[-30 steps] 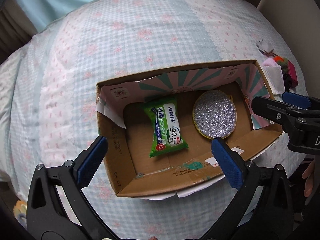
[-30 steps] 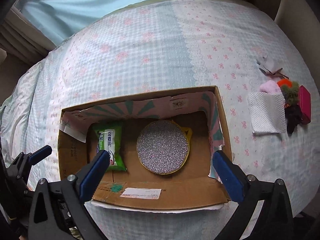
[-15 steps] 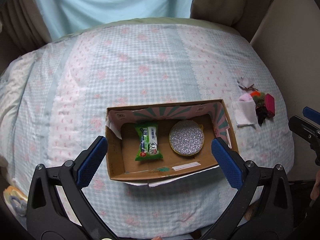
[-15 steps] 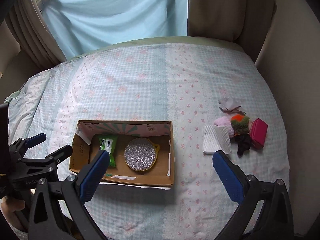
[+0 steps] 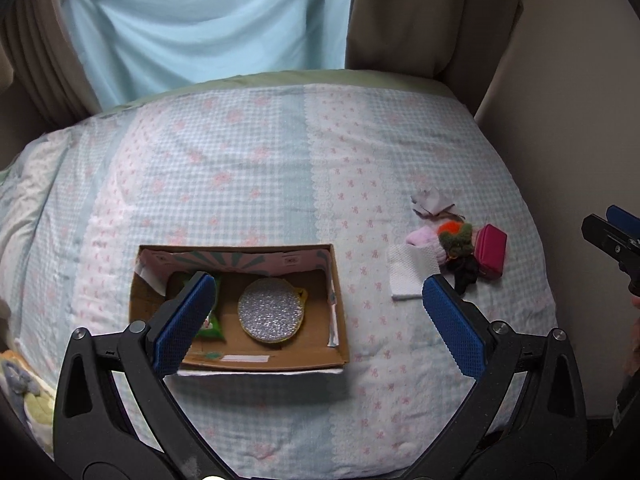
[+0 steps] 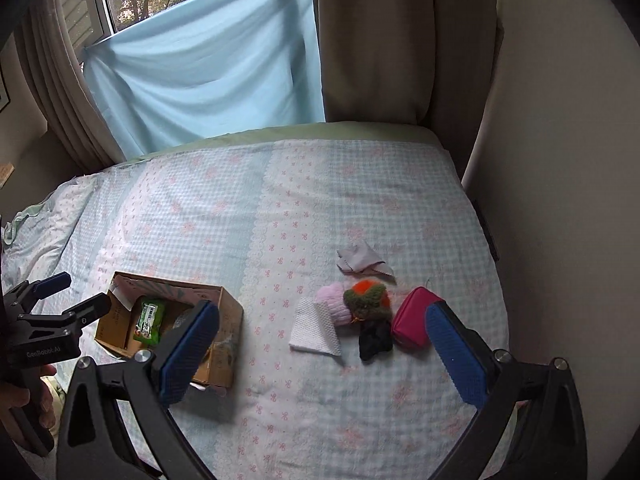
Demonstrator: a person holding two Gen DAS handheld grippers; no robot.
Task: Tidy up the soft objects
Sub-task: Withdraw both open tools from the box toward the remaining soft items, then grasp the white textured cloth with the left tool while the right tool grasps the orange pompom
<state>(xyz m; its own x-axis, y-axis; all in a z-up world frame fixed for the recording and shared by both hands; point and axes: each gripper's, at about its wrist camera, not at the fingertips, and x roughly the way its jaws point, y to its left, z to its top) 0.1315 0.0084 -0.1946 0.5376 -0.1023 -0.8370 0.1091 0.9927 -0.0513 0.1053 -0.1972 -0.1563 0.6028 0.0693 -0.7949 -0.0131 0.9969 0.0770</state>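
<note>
Hand-held gripper [image 6: 322,354] (gaping) above pouch [image 6: 412,318]

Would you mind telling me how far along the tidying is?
Done: the green wipes pack and glittery round pad lie in the cardboard box. In hand: nothing; both grippers' jaws are open. Left: white cloth, pink sock, fuzzy green piece and magenta pouch on the bed.
</note>
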